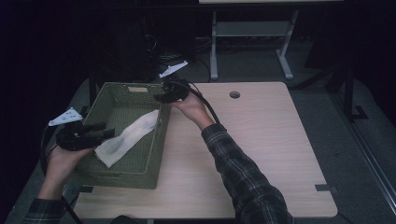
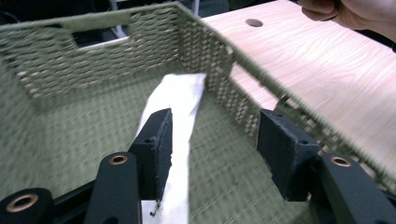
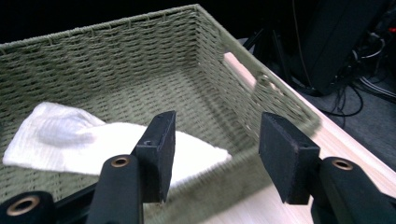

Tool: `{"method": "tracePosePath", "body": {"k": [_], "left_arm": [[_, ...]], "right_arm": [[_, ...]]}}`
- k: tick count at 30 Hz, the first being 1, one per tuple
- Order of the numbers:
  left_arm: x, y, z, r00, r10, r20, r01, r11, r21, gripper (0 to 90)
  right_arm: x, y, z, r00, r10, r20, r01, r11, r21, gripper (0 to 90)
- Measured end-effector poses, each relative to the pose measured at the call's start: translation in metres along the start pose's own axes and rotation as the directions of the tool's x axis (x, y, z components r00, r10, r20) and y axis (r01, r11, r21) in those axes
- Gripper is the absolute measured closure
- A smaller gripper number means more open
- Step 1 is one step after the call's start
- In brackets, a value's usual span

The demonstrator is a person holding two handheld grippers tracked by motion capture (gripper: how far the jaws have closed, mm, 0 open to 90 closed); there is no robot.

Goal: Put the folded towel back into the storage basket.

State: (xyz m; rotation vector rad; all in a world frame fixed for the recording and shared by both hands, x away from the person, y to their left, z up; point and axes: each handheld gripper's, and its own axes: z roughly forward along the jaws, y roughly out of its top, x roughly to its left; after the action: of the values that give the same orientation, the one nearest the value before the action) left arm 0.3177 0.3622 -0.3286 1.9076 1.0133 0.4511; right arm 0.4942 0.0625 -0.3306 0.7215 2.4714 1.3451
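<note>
Basket [image 1: 152, 154] sits at the table's [image 1: 261, 154] left edge, with the white cloth [image 1: 127, 136] lying loose along its floor from near-left to far-right. We judge the placing done: our left gripper [image 1: 103, 129] and right gripper [image 1: 158, 97] gape, released and empty; next, we lift both clear.

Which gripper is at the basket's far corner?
The right gripper, over the far right corner of the basket; the left gripper is at the near left side by the cloth.

Counted on the table [image 1: 261, 154] — one woven green basket [image 1: 154, 154], one white cloth [image 1: 128, 135] lying inside it. Two handheld grippers — left gripper [image 1: 103, 130], right gripper [image 1: 158, 97] — one per hand. One round hole [image 1: 235, 94] in the tabletop. One table.
</note>
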Motion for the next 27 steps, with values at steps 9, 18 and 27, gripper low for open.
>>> {"method": "tracePosePath", "body": {"k": [9,18,27], "left_arm": [[-0.026,0.021,0.028,0.9988,0.030,0.039,-0.030,0.9995,0.005,41.1],[-0.054,0.042,0.063,0.9961,0.058,0.066,-0.059,0.9981,0.015,37.2],[-0.080,0.057,0.087,0.9928,0.090,0.080,-0.092,0.9954,0.028,31.4]], "right_arm": [[-0.014,-0.022,-0.035,0.9995,0.024,0.020,-0.024,1.000,0.000,41.8],[-0.035,-0.051,-0.077,0.9978,0.062,0.024,-0.062,0.998,-0.014,35.6],[-0.045,-0.076,-0.109,0.9966,0.074,0.035,-0.074,0.997,-0.002,28.6]]}}
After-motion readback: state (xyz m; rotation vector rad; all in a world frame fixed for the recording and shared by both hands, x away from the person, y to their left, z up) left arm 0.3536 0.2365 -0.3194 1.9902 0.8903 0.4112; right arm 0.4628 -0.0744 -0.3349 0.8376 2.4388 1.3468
